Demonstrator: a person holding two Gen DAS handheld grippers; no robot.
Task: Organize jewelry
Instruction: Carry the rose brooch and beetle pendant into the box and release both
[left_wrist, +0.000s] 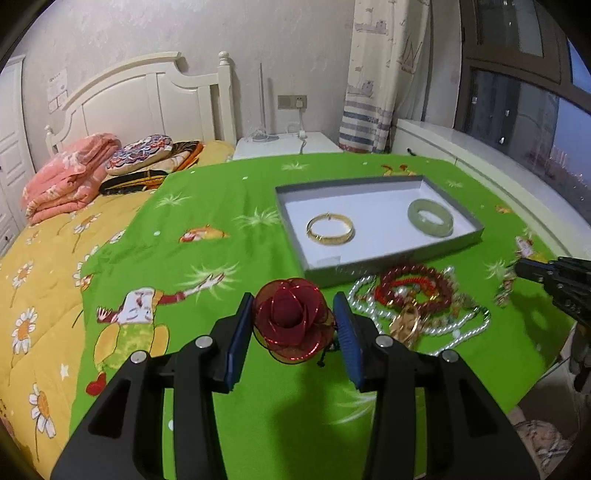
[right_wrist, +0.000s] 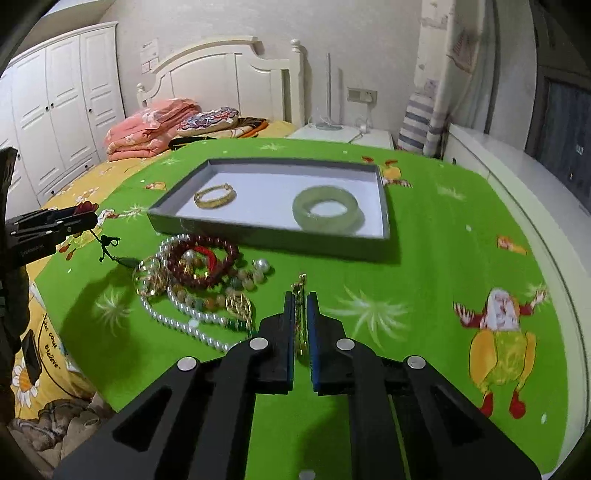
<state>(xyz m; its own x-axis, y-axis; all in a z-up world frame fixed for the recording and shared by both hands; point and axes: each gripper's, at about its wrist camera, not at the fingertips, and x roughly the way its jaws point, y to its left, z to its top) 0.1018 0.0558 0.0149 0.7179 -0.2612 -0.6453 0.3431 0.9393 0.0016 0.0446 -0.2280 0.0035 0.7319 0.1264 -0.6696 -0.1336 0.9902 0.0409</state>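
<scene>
Left tongs (left_wrist: 293, 325) are pinching a red rose (left_wrist: 291, 321), a fabric flower with glittery edges, pads (left_wrist: 242, 332) pressed on either side of it, held just above the green cloth (left_wrist: 229, 251) near its front edge. From this left wrist view the grey tray (left_wrist: 373, 266) sits further back on the cloth, toward the right. Inside it there's a gold bangle (left_wrist: 330, 229) on the left and a jade bangle (left_wrist: 430, 216) on the right, well apart. Just in front of the tray's near wall is the jewelry pile (left_wrist: 417, 302): red beads tangled with a pearl strand and some gold bits. Right tongs (left_wrist: 546, 277) poke in from the right edge; can't tell their state from here.

Right wrist view: right tongs (right_wrist: 301, 325) are squeezed nearly together on a thin gold piece (right_wrist: 301, 306) that stands up between the pads (right_wrist: 314, 332), hard to say what it is exactly. Pile (right_wrist: 199, 280) lies just left of them, tray (right_wrist: 258, 232) behind it with both bangles (right_wrist: 215, 196) (right_wrist: 325, 208) inside. Left tongs (right_wrist: 55, 225) come in at the left edge, with a dark cord (right_wrist: 107, 247) dangling below them. Cloth (right_wrist: 424, 258) is spread over a bed.
</scene>
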